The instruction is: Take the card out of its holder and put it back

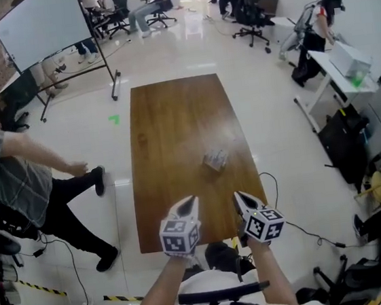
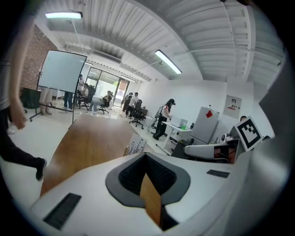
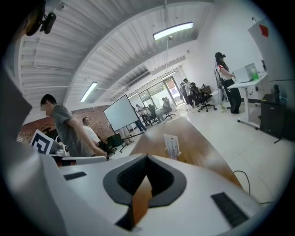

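Note:
A small clear card holder with a printed card (image 1: 215, 159) stands upright on the long brown wooden table (image 1: 173, 123), right of its middle. My left gripper (image 1: 191, 202) and right gripper (image 1: 240, 196) hover side by side over the table's near edge, both short of the holder and apart from it. Each has its jaws closed to a point with nothing between them. In the left gripper view the holder (image 2: 135, 146) shows just beyond the left gripper (image 2: 145, 156). In the right gripper view the card (image 3: 171, 146) stands ahead of the right gripper (image 3: 146, 159).
A whiteboard on a wheeled stand (image 1: 43, 25) is beyond the table's far left corner. A person (image 1: 15, 175) stands close to the table's left side. A white desk (image 1: 344, 62) and a cable (image 1: 276, 186) lie to the right. An office chair (image 1: 220, 295) is under me.

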`<control>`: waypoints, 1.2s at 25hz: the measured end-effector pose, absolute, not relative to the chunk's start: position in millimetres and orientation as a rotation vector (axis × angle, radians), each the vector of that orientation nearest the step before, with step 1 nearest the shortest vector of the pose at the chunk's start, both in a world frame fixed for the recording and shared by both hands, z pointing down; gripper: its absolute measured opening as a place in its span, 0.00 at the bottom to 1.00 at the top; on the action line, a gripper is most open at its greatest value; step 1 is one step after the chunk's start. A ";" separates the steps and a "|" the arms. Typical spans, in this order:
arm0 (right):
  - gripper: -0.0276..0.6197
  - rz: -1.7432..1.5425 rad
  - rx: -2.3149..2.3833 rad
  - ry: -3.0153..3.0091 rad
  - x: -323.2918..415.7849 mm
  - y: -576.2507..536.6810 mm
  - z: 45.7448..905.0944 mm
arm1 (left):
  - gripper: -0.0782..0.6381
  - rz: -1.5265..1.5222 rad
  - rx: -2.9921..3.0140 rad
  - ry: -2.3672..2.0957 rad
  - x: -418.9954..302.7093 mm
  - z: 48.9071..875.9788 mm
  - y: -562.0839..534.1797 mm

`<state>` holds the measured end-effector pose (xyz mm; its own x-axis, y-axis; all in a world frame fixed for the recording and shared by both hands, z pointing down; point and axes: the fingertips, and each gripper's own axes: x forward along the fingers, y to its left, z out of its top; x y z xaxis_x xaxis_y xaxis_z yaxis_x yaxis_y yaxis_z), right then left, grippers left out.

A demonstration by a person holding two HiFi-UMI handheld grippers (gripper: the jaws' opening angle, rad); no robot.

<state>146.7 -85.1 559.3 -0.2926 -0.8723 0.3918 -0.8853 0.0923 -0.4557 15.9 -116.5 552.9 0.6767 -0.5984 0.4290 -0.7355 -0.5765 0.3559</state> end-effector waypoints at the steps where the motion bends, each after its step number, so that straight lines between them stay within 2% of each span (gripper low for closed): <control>1: 0.06 0.981 1.860 -2.312 151.8 -92.0 558.5 | 0.10 0.361 2.378 -1.031 18.8 553.7 -121.7; 10: 0.09 0.882 1.865 -2.332 185.7 -152.8 559.1 | 0.10 0.377 2.370 -1.031 42.3 557.6 -163.4; 19: 0.32 0.853 1.685 -2.269 201.2 -216.2 605.4 | 0.10 0.381 2.331 -1.028 64.2 571.0 -198.9; 30: 0.32 0.827 1.524 -2.216 210.4 -276.3 653.3 | 0.10 0.392 2.242 -0.993 83.7 588.4 -226.3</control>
